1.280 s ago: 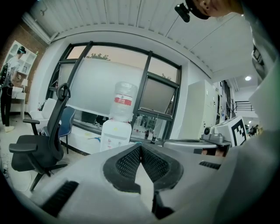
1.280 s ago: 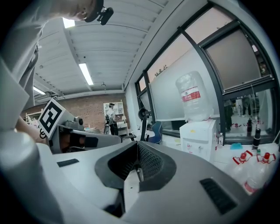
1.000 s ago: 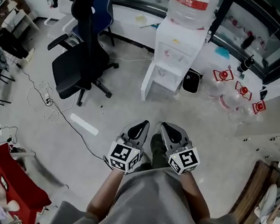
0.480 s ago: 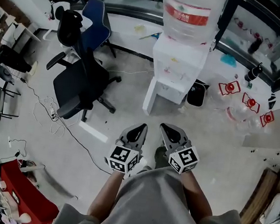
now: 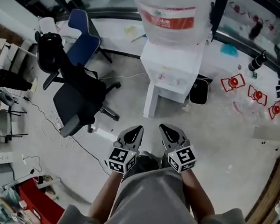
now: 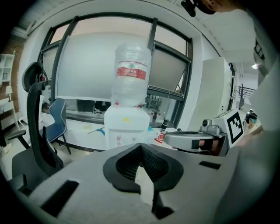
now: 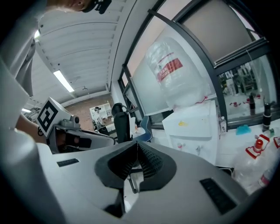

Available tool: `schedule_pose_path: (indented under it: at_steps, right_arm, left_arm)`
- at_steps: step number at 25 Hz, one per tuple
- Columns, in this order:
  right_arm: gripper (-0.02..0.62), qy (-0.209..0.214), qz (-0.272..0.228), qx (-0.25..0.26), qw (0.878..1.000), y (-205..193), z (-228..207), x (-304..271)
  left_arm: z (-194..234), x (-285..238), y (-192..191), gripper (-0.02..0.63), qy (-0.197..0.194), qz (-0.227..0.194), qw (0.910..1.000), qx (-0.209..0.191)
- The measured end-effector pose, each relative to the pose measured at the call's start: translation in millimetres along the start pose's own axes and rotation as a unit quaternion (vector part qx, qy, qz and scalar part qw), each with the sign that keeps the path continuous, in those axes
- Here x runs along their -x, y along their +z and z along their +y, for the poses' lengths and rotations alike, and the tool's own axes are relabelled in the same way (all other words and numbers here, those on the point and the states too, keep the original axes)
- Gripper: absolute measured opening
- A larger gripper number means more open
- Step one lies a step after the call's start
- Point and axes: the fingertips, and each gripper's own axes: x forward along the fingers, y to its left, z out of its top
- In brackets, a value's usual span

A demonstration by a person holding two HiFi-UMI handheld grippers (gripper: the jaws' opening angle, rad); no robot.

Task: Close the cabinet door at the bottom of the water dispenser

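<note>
None of the closing looks done yet. Well off to the left of the left claw (image 5: 138,129) stands a black wheeled office chair (image 5: 76,101), clear of the work. The left claw is held low in front of the person's grey-clad lap, with its two black ribbed jaws pressed together on nothing.

Ahead of it and slightly to its right is the white cabinet door (image 5: 151,101) at the foot of the white box-shaped water dispenser (image 5: 172,70). The door stands swung wide open, edge-on toward the person, and is well apart from both claws. A large clear water bottle with a red label (image 5: 166,11) sits on top of the dispenser.

The right claw (image 5: 163,127) hovers just beside the left one and points at the dispenser's front. Its jaws are likewise closed together and empty. Beyond it to the right, a small black bin (image 5: 198,90) sits against the dispenser's side. Farther right, clear plastic bottles with red caps (image 5: 255,94) lie on the pale floor.

By my reckoning, the whole job remains. The person has to come closer, set a claw against the door's outer face, and push it round until it meets the cabinet front. The left claw seems the better placed for that, since the door hangs open on its side.
</note>
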Motion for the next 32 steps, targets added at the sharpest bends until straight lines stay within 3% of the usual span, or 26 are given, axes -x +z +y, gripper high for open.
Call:
schedule_pose_path:
  at_steps: [4, 10, 15, 20, 27, 32]
  right_arm:
    - [0.014, -0.038, 0.0, -0.011, 0.999, -7, -19, -18]
    - [0.014, -0.129, -0.009, -0.046, 0.99, -21, -31, -48]
    - [0.014, -0.213, -0.022, -0.101, 0.972, -45, -31, -74]
    - [0.014, -0.294, -0.038, -0.165, 0.941, -88, -32, -93]
    - [0.014, -0.341, -0.031, -0.236, 0.909, -162, -44, -113]
    - [0.014, -0.352, -0.021, -0.248, 0.902, -198, -58, -130]
  left_arm:
    - [24, -25, -4, 0.008, -0.024, 0.022, 0.9994, -0.013]
    - [64, -55, -16, 0.008, -0.094, 0.051, 0.9937, -0.032]
    - [97, -74, -33, 0.008, -0.164, 0.084, 0.9821, -0.043]
    - [119, -91, -66, 0.008, -0.227, 0.117, 0.9646, -0.067]
    - [138, -125, -117, 0.008, -0.248, 0.147, 0.9542, -0.08]
    - [146, -152, -147, 0.008, -0.247, 0.166, 0.9513, -0.082]
